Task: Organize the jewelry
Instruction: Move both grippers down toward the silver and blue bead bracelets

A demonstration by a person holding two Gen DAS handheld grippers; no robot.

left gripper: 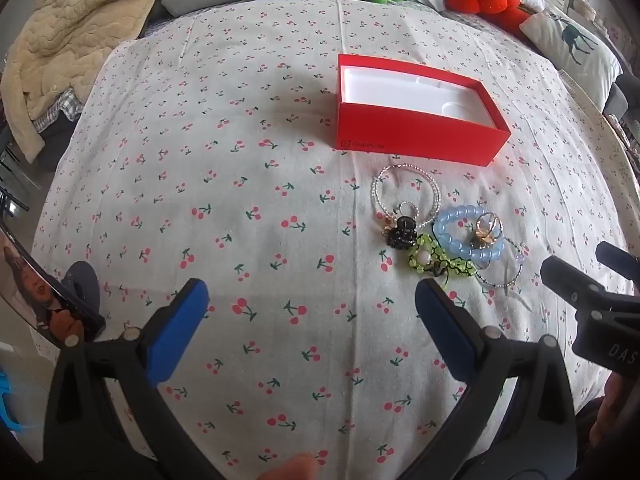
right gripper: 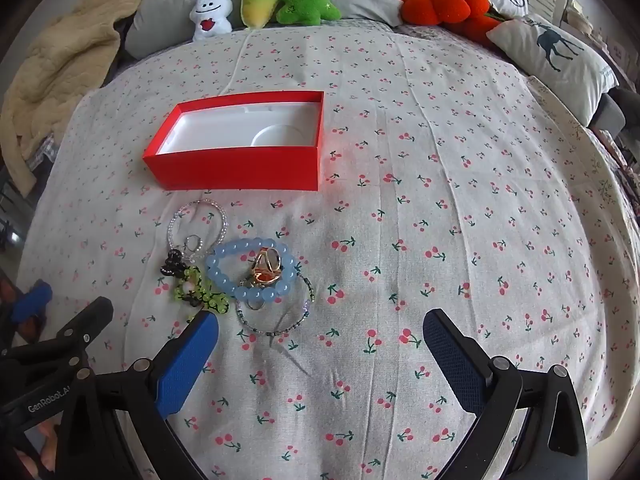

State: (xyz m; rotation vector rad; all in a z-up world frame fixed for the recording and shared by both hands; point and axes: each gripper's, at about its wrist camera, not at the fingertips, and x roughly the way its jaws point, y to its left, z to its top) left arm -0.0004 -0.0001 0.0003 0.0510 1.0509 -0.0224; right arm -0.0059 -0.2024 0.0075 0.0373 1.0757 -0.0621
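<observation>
An open red box (left gripper: 416, 136) with a white empty inside stands on the cherry-print cloth; it also shows in the right wrist view (right gripper: 236, 170). In front of it lies a jewelry pile: a clear bead bracelet (right gripper: 198, 222), a blue bead bracelet (right gripper: 224, 276) around a gold ring (right gripper: 266, 268), a green bead piece (right gripper: 196, 290), a black clip (left gripper: 404, 232) and a thin bead bracelet (right gripper: 276, 326). My left gripper (left gripper: 312, 312) is open, left of the pile. My right gripper (right gripper: 320, 336) is open, just below the pile.
Plush toys (right gripper: 260, 0) and an orange plush pumpkin (right gripper: 440, 4) line the back of the bed. A beige blanket (left gripper: 68, 36) lies at the back left, a deer pillow (right gripper: 556, 52) at the back right.
</observation>
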